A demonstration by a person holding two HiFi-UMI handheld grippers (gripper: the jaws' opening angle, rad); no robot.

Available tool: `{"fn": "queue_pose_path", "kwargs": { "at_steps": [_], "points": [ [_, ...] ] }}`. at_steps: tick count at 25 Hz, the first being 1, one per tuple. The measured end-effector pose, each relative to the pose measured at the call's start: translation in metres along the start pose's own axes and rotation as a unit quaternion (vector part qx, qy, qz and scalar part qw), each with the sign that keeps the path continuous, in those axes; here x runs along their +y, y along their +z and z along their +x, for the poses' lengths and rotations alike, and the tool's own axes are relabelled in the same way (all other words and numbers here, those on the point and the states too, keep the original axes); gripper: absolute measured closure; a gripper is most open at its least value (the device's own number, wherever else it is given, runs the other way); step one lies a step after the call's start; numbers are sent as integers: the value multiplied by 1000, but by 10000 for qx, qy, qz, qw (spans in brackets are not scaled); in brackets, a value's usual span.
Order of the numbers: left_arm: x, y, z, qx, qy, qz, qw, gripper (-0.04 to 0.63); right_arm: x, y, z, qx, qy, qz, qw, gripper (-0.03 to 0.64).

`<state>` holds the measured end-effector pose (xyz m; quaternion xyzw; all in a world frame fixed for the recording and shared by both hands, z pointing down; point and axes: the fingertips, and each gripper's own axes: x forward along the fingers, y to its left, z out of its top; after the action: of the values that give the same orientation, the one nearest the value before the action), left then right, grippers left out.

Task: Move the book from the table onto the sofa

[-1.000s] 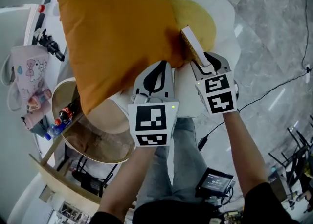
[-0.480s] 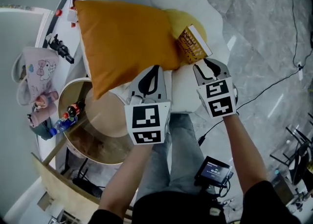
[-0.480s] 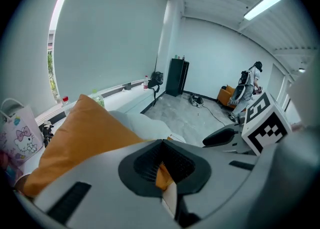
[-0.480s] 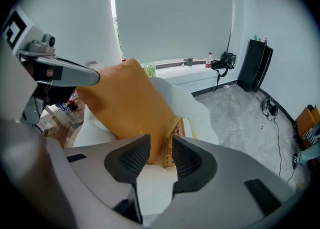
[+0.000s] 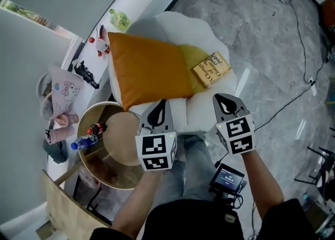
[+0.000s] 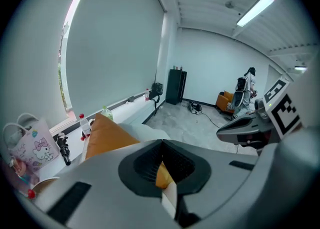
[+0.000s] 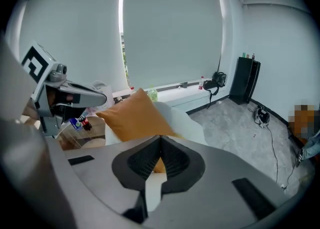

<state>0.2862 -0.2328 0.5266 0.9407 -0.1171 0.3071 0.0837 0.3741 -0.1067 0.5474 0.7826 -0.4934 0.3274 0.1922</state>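
The book (image 5: 212, 69), tan with dark print on its cover, lies flat on the white sofa (image 5: 172, 26), partly over a yellow cushion (image 5: 190, 55) and beside a big orange cushion (image 5: 149, 71). Both grippers hang above the sofa's near edge, apart from the book. My right gripper (image 5: 219, 97) is shut with nothing between its jaws, and its tips meet in the right gripper view (image 7: 160, 136). My left gripper (image 5: 161, 101) is shut and empty too, near the orange cushion's lower edge. The left gripper view (image 6: 162, 141) shows the orange cushion (image 6: 107, 134) beyond the closed tips.
A round wooden table (image 5: 121, 134) stands left of the sofa, with small bottles (image 5: 89, 135) at its edge. A pink bag (image 5: 64, 89) and a green bottle (image 5: 119, 20) sit along the window ledge. Cables (image 5: 293, 102) run over the grey floor on the right.
The right gripper let go of the book, which dropped from upright to flat on the sofa. Both grippers pulled back and up, and the right jaws closed.
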Motion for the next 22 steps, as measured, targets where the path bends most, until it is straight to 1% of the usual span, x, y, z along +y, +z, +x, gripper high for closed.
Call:
{"fn": "queue_pose_path", "kwargs": {
  "at_steps": [4,7,10,12,16,22],
  "points": [
    [4,16,-44,-166,24,9,9999,584,19,29,-54,-379,-35,90,9992,603],
    [5,33,-81,-357,5,44,9994,584,33,52,-97,-684,-114,49,9976,603],
    [-2,52,-119,-641,-141,59,9978,584,46,70,-140,-948,-217,-44,9953,603],
    [-8,64,-149,-846,-241,145,9960,585,56,78,-168,-1094,-312,-122,9934,603],
    [-15,74,-213,-1189,-393,313,9916,585,81,87,-220,-1337,-452,-129,9899,603],
    [-15,82,-293,-1712,-495,299,9835,584,111,85,-275,-1641,-718,13,9838,603]
  ]
}}
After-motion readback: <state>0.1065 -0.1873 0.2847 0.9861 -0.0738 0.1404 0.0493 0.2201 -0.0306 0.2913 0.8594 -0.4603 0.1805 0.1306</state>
